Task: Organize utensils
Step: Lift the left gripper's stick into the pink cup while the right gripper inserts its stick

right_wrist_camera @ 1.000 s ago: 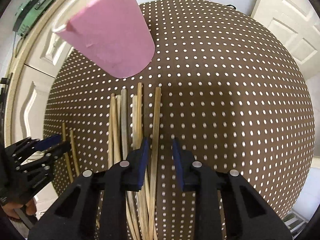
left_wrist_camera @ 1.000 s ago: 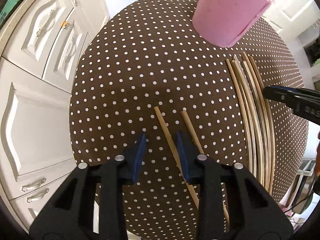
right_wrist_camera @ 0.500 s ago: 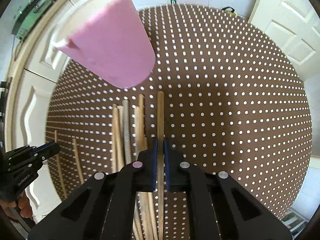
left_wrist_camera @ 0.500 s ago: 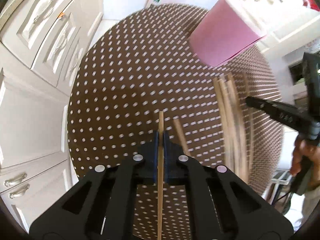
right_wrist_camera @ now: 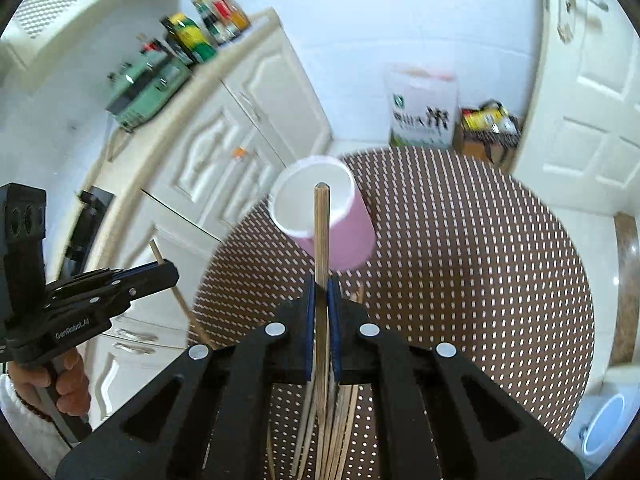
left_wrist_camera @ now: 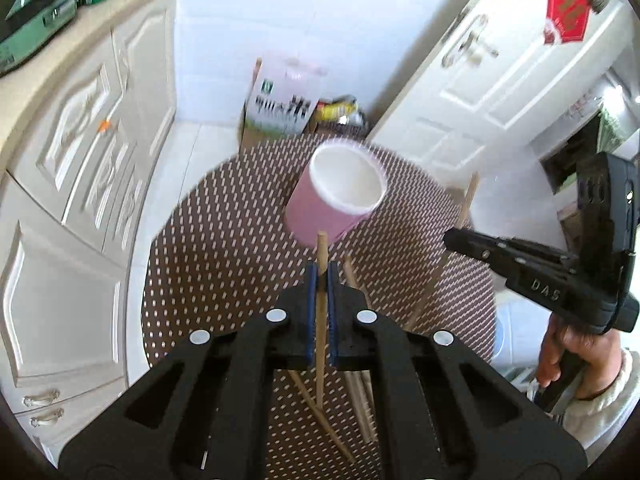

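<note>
At the left, white kitchen cabinets (left_wrist_camera: 80, 168) run along the wall, with bottles (right_wrist_camera: 208, 24) and a green appliance (right_wrist_camera: 148, 84) on their counter. Next comes the round table (left_wrist_camera: 224, 248) in its brown, white-dotted cloth. The left gripper (left_wrist_camera: 320, 276) is clamped on a single wooden chopstick (left_wrist_camera: 321, 320), which stands nearly upright between the blue pads, its tip reaching up toward the pink cup (left_wrist_camera: 336, 200). That cup stands open-mouthed near the table's far edge, empty as far as I can see. Below the left gripper one loose chopstick (left_wrist_camera: 320, 412) lies on the cloth. Further right, the right gripper (right_wrist_camera: 321, 292) is likewise closed tight on its own chopstick (right_wrist_camera: 321, 240), the tip crossing in front of the cup's white rim. Under it the rest of the chopsticks (right_wrist_camera: 340, 432) lie bundled near the table's near edge. At the far right is a white panelled door (left_wrist_camera: 500, 92).
</note>
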A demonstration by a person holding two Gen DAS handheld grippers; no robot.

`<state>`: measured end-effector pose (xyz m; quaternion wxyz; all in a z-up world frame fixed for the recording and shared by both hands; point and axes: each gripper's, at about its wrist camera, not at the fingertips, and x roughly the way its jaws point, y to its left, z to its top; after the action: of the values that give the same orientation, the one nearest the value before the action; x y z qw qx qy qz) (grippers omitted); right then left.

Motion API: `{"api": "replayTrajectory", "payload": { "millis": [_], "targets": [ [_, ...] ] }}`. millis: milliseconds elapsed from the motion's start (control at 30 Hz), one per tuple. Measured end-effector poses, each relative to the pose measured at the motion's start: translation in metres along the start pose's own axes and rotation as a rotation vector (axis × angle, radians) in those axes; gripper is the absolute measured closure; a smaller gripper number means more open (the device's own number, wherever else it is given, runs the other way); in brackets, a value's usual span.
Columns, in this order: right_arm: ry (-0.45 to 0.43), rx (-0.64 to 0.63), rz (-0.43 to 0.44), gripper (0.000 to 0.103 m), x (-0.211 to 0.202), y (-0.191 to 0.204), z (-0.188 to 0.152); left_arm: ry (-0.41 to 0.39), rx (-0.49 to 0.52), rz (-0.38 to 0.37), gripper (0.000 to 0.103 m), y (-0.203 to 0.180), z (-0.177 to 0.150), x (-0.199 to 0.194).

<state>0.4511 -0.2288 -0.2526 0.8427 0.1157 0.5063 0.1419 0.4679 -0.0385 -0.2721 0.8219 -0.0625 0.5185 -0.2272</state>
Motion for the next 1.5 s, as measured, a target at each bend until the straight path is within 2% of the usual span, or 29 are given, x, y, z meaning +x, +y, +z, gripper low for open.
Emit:
{"api": "replayTrajectory", "payload": {
  "millis": [200,467,633,800,967,1167,1500],
  "targets": [
    [-0.072,-0.056,0.061,0.098,-0.026,0.005,0.016,-0.078,0.026,-0.003,0.098,-0.023,0.013,-0.030],
    [-0.214,-0.131,0.101,0.098,-0.078,0.012,0.053,-0.208,0.033,-0.022,0.098,-0.045,0.046,-0.065],
    [-0.315,-0.172,0.091,0.098,-0.100,0.015,0.078,-0.295,0.025,-0.008,0.098,-0.053,0.067,-0.082],
    [-0.392,-0.184,0.052,0.098,-0.103,0.016,0.089,-0.352,-0.015,0.027,0.098,-0.052,0.080,-0.083],
    [-0.408,-0.200,0.015,0.098,-0.084,0.015,0.089,-0.307,-0.038,0.058,0.098,-0.049,0.082,-0.053],
    [-0.340,-0.188,0.000,0.098,-0.056,0.007,0.078,-0.230,-0.070,0.075,0.098,-0.039,0.068,-0.020],
    [-0.218,-0.131,-0.003,0.098,-0.021,0.001,0.053,-0.151,-0.093,0.101,0.098,-0.033,0.050,0.006]
  ]
}}
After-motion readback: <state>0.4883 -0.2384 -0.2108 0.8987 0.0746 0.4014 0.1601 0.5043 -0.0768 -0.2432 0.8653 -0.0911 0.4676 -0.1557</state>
